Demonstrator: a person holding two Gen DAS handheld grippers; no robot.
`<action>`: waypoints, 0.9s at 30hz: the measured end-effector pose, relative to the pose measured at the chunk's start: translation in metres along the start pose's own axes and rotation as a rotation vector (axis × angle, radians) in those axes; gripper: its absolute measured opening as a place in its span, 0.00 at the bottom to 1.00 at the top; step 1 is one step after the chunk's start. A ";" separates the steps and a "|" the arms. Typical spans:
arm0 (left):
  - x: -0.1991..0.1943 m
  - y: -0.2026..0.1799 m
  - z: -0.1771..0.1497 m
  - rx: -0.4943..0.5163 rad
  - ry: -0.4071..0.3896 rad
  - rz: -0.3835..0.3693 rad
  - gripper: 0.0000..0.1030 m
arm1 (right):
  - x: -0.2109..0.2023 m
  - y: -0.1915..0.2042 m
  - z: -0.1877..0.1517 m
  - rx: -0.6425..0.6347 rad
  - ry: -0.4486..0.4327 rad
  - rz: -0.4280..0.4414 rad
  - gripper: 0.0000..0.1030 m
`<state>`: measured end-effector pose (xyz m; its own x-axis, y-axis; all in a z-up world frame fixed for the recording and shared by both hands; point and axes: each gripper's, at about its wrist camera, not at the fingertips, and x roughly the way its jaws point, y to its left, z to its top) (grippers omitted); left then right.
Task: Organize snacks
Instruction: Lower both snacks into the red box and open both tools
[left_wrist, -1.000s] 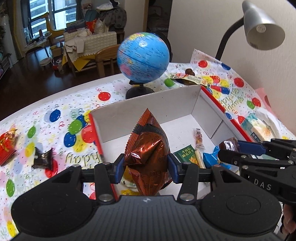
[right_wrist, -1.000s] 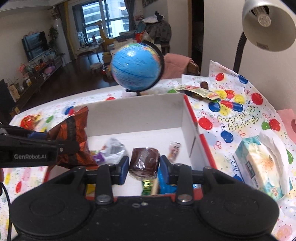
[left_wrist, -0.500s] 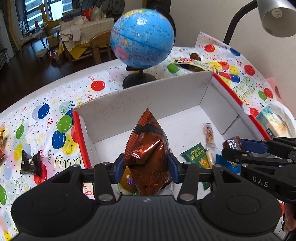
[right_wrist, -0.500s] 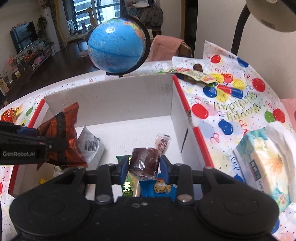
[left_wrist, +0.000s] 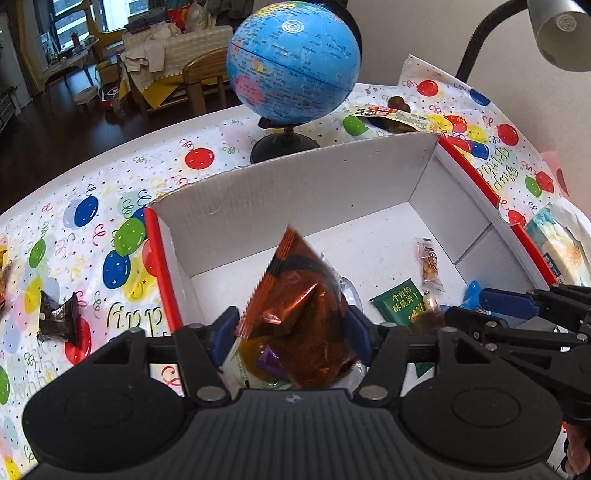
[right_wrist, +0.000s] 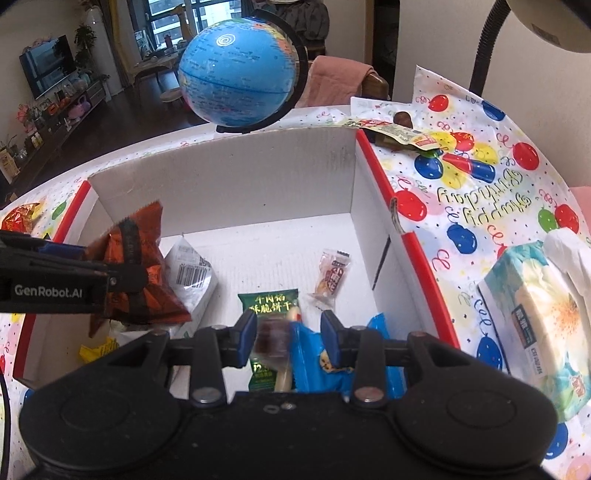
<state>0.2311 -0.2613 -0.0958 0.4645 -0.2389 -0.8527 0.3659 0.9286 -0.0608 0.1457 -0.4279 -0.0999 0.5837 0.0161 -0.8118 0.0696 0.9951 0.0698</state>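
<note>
The table is covered with a birthday cloth printed with balloons. A blue globe stands at its far side and a grey desk lamp leans in from the wall. In front of the globe is the white cardboard box with red edges, open at the top, and both my tongs are over its near end.

My left tongs have just been opening and stand fairly wide. The copper-brown snack bag is between the pads, tilted, its top corner blurred. It is not pinched, and its lower end is down among the wrappers on the box floor.

My right tongs have also just been opening a little, and their gap is narrower. The small dark-brown wrapped snack is a blur between the pads, close to the left pad with a clear gap on its other side, so I am not gripping it.

Under it in the box lie a green biscuit packet and a blue packet. A small clear-wrapped snack lies farther in, and a white packet with a barcode is just beside the copper bag.

Outside the box, a dark wrapped sweet lies on the cloth to the left. A tissue pack sits to the right.
</note>
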 end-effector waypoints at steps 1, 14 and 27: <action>-0.002 0.001 -0.001 -0.004 -0.002 -0.004 0.62 | -0.002 0.000 -0.001 0.005 -0.001 0.004 0.37; -0.052 0.003 -0.014 -0.027 -0.084 -0.032 0.67 | -0.051 0.009 -0.003 -0.009 -0.094 0.027 0.63; -0.114 0.020 -0.035 -0.081 -0.200 0.020 0.78 | -0.105 0.036 -0.003 -0.064 -0.212 0.090 0.98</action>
<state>0.1574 -0.2053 -0.0178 0.6246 -0.2644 -0.7348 0.2926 0.9516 -0.0938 0.0848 -0.3935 -0.0141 0.7424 0.0910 -0.6637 -0.0380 0.9949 0.0939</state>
